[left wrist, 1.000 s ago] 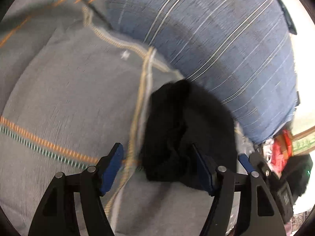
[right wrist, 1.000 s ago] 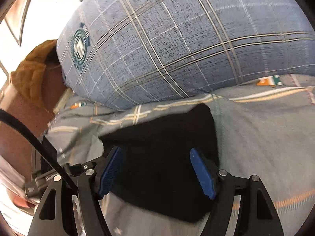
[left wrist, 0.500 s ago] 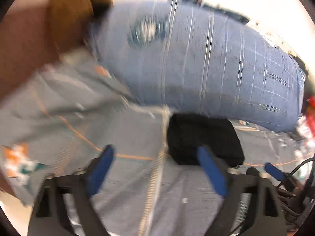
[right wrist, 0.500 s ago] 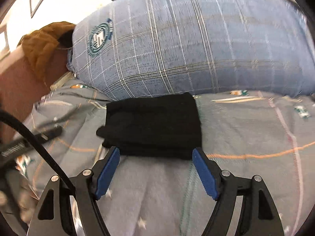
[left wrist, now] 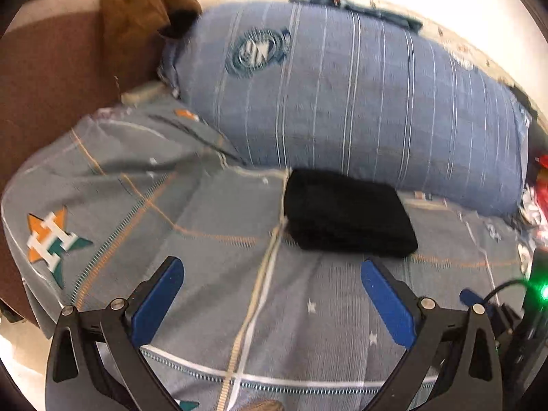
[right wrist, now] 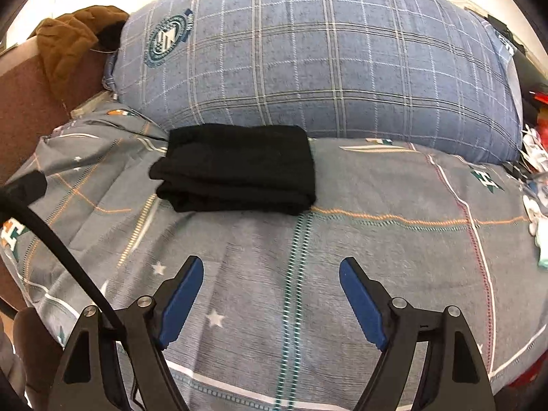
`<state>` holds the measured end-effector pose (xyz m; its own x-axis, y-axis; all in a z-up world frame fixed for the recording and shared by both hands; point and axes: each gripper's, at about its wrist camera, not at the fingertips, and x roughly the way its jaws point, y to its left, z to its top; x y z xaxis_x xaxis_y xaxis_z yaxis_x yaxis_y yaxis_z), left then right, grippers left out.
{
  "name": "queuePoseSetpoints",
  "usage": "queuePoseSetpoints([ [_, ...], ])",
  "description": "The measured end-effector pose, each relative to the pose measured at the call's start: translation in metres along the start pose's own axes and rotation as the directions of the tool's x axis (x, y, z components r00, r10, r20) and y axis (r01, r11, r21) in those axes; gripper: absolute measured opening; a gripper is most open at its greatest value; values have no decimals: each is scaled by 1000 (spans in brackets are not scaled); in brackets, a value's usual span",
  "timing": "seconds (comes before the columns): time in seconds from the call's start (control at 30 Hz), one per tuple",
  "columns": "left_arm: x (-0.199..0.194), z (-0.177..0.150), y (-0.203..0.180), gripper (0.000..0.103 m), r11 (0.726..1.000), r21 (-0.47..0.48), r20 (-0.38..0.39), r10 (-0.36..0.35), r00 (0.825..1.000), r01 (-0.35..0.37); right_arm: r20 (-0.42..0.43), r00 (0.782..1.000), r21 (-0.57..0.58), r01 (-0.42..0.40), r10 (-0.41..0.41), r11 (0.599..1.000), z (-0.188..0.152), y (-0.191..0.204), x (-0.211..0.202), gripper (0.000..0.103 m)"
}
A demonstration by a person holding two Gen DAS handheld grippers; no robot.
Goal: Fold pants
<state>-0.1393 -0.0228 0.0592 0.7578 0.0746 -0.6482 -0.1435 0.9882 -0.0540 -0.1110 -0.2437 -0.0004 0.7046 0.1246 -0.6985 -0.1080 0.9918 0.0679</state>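
Note:
The black pants [left wrist: 346, 215] lie folded into a compact rectangle on the grey patterned bedsheet [left wrist: 212, 274], up against a big blue plaid pillow [left wrist: 342, 102]. My left gripper [left wrist: 270, 267] hangs short of the pants' near edge, its jaws opening wide with only sheet between them. In the right wrist view the folded pants [right wrist: 239, 167] sit further off, to the upper left. My right gripper [right wrist: 270, 263] is well back from them, its jaws also opening and holding nothing.
A brown headboard [left wrist: 51, 85] with a brown garment [left wrist: 137, 7] draped on it closes the left side. The blue pillow [right wrist: 325, 61] blocks the far side. Small clutter [right wrist: 537, 171] lines the bed's right edge. A black cable [right wrist: 51, 233] crosses the lower left.
Both grippers have drawn back from the black pants, which stay folded by the pillow. The left gripper has risen, swung round and spread wider; the right jaws are also wider.

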Motion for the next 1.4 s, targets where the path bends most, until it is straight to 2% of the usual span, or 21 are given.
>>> queuePoseSetpoints([
  [0.1,10,-8,-6,103,1000,11,-41,-8,999,9,-35,999,31,2,-1,1000,-2,-8,7,87],
  [0.3,19,-14,-17,103,999,47,-71,-14,997,17,-63,998,26,14,-12,1000,-4,-9,17,87],
  [1.4,45,-22,-12,103,998,11,-152,-53,987,55,-125,992,-16,23,-25,1000,-9,0,41,90],
])
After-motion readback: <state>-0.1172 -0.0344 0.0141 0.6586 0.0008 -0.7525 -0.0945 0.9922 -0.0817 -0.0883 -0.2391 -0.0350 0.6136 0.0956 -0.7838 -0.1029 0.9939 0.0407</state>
